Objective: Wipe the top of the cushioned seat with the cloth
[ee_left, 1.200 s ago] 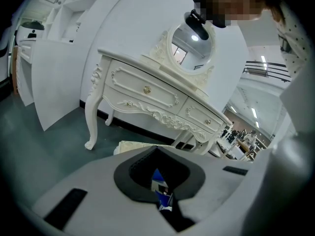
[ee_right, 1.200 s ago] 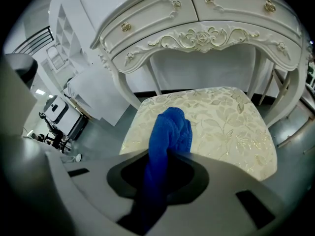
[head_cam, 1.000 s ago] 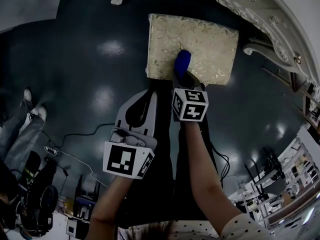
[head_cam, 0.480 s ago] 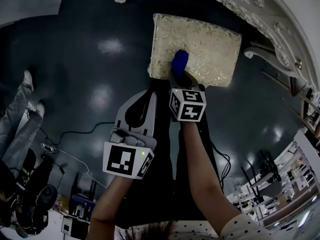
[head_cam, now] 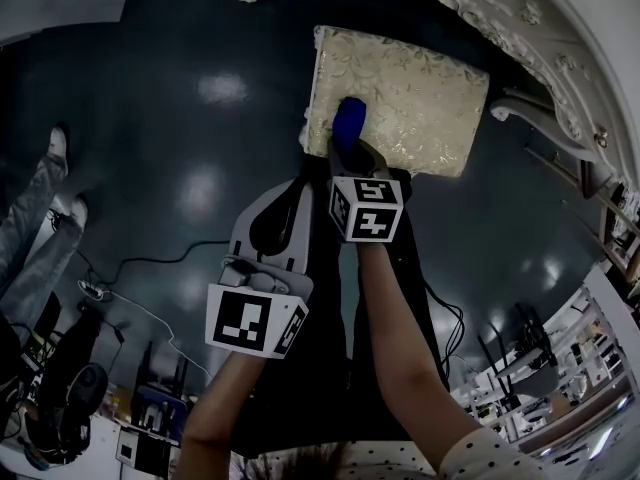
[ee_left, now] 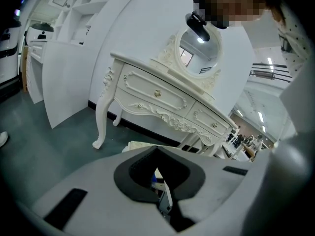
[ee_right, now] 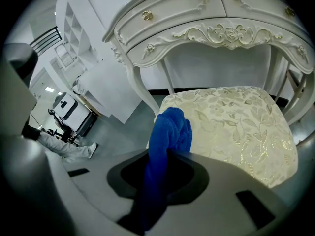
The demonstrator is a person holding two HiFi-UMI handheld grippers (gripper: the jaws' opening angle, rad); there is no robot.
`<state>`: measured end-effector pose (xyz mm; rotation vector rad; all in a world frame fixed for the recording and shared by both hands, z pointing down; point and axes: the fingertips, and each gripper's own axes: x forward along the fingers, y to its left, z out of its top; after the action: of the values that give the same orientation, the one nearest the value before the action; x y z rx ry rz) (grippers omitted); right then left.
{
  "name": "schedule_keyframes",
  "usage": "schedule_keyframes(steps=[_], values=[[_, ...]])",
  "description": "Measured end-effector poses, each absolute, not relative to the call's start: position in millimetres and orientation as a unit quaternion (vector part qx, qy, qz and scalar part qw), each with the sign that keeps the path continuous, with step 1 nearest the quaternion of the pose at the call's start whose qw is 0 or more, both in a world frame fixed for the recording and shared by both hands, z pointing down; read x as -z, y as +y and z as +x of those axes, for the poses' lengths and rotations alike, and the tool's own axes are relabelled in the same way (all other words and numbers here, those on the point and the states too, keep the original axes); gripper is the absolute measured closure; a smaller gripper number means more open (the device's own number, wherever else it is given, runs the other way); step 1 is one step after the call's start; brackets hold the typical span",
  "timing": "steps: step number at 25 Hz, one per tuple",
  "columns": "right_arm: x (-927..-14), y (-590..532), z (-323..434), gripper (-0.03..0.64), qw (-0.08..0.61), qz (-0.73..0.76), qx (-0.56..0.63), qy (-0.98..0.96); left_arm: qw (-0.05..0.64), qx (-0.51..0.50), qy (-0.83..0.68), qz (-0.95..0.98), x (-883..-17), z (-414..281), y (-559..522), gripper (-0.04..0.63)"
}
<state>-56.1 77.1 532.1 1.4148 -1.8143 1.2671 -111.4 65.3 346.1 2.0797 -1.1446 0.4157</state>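
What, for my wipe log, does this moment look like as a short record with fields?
cloth holder: right claw, shut on the blue cloth
cloth contact: bunched end on the cushioned seat, near its left edge in the head view
idle tool: left claw, shut and empty, held over the dark floor, off the seat
seat: pale floral top, in front of the white dressing table

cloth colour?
The cloth is plain blue, with no pattern; it shows best in the right gripper view.
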Motion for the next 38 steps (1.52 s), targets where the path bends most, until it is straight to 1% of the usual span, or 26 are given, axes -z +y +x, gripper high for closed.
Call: schedule_keyframes(steps=[22,38], values=[[-536,73,-106,0.528,0.264,0.477,-0.462,-0.7,0.362,-0.15,-0.481,0.785,-345,-140,71,0.598],[-547,69,-121,0.529,0.281,0.453,-0.453,-0.714,0.369,-0.147,-0.495,0.773,-351,-153,74,0.598]])
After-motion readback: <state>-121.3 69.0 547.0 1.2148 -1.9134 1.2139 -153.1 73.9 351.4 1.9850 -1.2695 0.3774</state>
